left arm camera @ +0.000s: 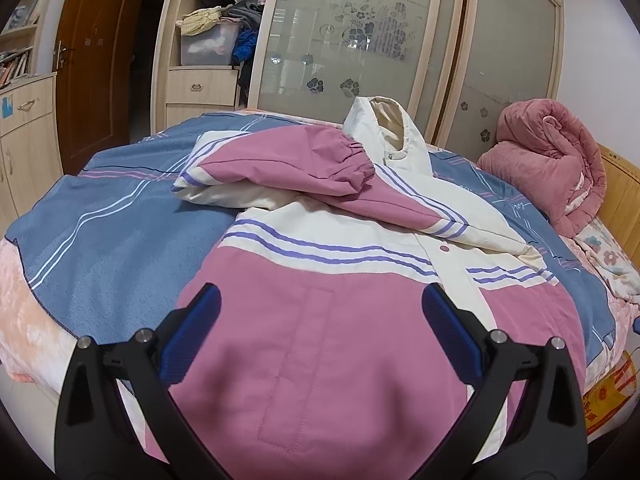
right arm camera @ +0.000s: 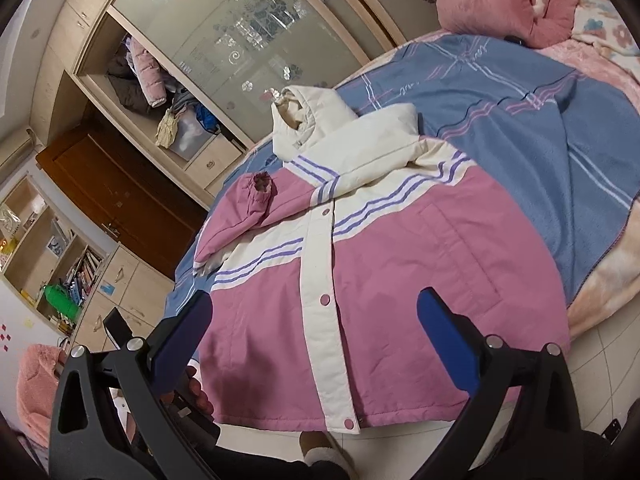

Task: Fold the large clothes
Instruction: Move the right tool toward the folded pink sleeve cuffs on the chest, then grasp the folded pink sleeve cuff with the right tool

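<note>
Lying front-up on a blue striped blanket (left arm camera: 100,240) that covers one bed is a single pink-and-cream padded jacket (left arm camera: 320,320), its hem at the near edge and its cream hood (left arm camera: 384,132) standing up at the far side. Going from left to right in the left wrist view: a brown door (left arm camera: 96,60), one open wardrobe bay holding a clear storage box (left arm camera: 206,46) with loose clothes heaped on it, two frosted sliding doors (left arm camera: 340,40) with flower patterns, and one rolled pink quilt (left arm camera: 556,164) at the headboard end. Both sleeves are folded inward across the chest; the pink sleeve with the gathered cuff (left arm camera: 352,160) lies on top, crossing over the other. Three purple stripes run across each chest panel. The left gripper (left arm camera: 320,336) hovers over the lower left panel, its two blue-padded fingers spread wide with nothing between them. In the right wrist view the right gripper (right arm camera: 316,344) hangs over the hem, fingers likewise wide apart and empty, the cream placket (right arm camera: 320,280) running between them with three pink snaps visible: one high, one midway, one at the hem. Behind its left finger, part of the person's hand (right arm camera: 198,394) shows, holding the other tool. One pink slipper-like shape sits on the floor at the far left.
</note>
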